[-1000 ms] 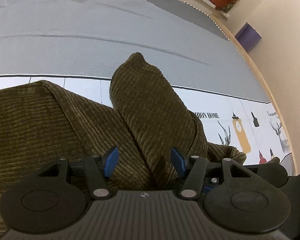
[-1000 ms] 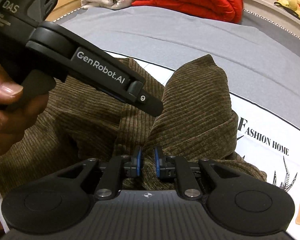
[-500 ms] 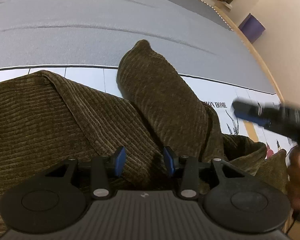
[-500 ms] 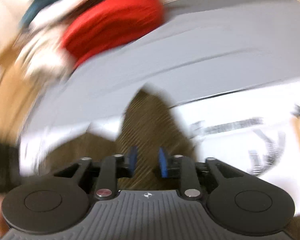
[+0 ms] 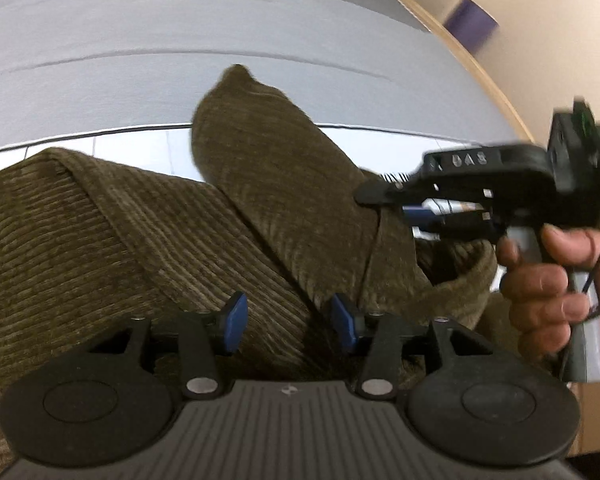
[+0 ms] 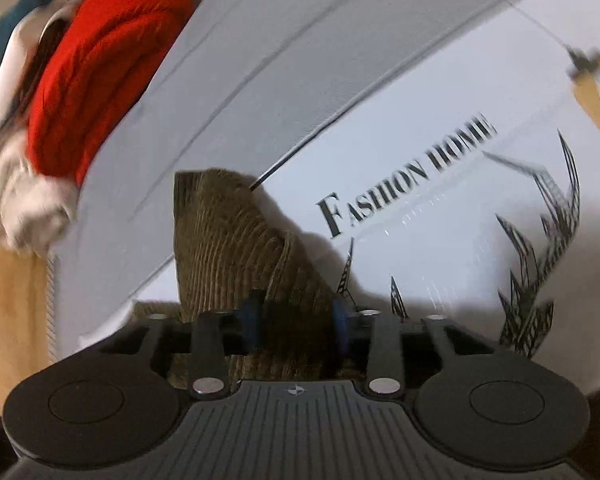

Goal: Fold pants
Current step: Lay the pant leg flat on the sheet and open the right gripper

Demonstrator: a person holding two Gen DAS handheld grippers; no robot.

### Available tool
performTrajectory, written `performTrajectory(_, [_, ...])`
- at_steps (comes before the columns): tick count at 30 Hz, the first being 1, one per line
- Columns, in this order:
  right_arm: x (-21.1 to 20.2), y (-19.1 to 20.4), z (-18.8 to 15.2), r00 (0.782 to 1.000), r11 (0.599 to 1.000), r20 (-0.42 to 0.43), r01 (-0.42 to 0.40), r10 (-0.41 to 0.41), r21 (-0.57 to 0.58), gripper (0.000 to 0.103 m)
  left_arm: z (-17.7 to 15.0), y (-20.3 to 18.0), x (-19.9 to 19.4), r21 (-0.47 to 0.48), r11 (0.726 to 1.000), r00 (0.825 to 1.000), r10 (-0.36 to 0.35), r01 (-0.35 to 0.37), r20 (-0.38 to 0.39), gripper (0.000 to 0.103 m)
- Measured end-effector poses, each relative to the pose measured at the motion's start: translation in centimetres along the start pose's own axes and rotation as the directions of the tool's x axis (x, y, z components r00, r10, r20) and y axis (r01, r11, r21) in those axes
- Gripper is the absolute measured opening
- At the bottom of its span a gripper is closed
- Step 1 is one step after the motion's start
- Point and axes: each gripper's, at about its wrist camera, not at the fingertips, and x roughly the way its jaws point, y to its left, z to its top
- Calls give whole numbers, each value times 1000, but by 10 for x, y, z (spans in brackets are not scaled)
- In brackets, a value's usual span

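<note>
Both grippers are over the pants. Left gripper [image 5: 286, 322]: jaws apart and opening, blue pads [image 5: 233, 317] not pressing anything, ribbed cloth lying under and between them. Right gripper [image 6: 296, 322]: jaws closing, a raised fold of the cloth stands between its pads [image 6: 251, 320]; blur makes it hard to tell whether they press it yet, they look just clear of it.

One pair of pants [image 5: 148, 240], olive-brown corduroy, bunched on the bed. One leg [image 5: 268, 160] is flopped over the rest and runs away from the left gripper toward the grey sheet. In the left wrist view the right gripper [image 5: 384, 196] comes in from the right, its tip at the edge of that leg, held by one hand [image 5: 556, 280] around its handle.

Outward from the pants: one white mat [image 6: 440, 240] printed "FASHION HOME" with black drawings lies under them and to their right. One grey sheet [image 5: 180, 40] lies beyond the mat. One red blanket [image 6: 100, 60] sits at the far end of the sheet, with a whitish cloth [image 6: 20, 196] beside it. One purple block [image 5: 470, 20] stands beyond the bed's wooden edge.
</note>
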Motion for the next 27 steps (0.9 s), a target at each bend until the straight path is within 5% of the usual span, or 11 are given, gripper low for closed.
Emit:
performTrajectory(3, [-12, 10, 3, 999, 999, 29, -17, 19, -46, 24, -1, -2, -1, 10, 1000, 1000, -12, 12, 12, 52])
performTrajectory(6, [-54, 14, 15, 967, 979, 158, -186, 198, -86, 19, 2, -3, -7, 10, 999, 998, -33, 32, 55, 52])
performTrajectory(9, [-118, -7, 28, 848, 955, 439, -275, 297, -114, 14, 3, -4, -13, 21, 998, 994, -62, 61, 93, 52])
performTrajectory(10, [-140, -24, 28, 780, 955, 561, -288, 277, -71, 14, 3, -4, -15, 26, 997, 992, -73, 71, 102, 52])
performTrajectory(12, [-178, -63, 19, 619, 976, 784, -190, 38, 103, 14, 1, -4, -15, 39, 996, 992, -85, 82, 96, 52])
performTrajectory(14, [-190, -89, 17, 562, 955, 791, -6, -241, 296, 16, -2, -5, -12, 60, 996, 994, -74, 69, 82, 53])
performTrajectory(16, [-182, -116, 24, 602, 877, 655, 177, -456, 447, 23, -7, -6, -6, 73, 996, 997, -63, 59, 52, 54])
performTrajectory(17, [-175, -135, 23, 635, 844, 592, 190, -496, 502, 26, -7, -5, -4, 74, 996, 997, -59, 56, 46, 54])
performTrajectory(20, [-157, -177, 19, 752, 807, 472, 132, -460, 576, 37, -12, -9, 2, 93, 994, 998, -53, 50, 28, 55])
performTrajectory(21, [-154, -183, 19, 769, 803, 456, 123, -449, 583, 37, -12, -11, 4, 103, 993, 998, -59, 57, 18, 58])
performTrajectory(27, [-162, -200, 24, 781, 822, 456, 126, -427, 555, 38, -29, -32, 26, 274, 961, 997, -9, 31, -82, 64])
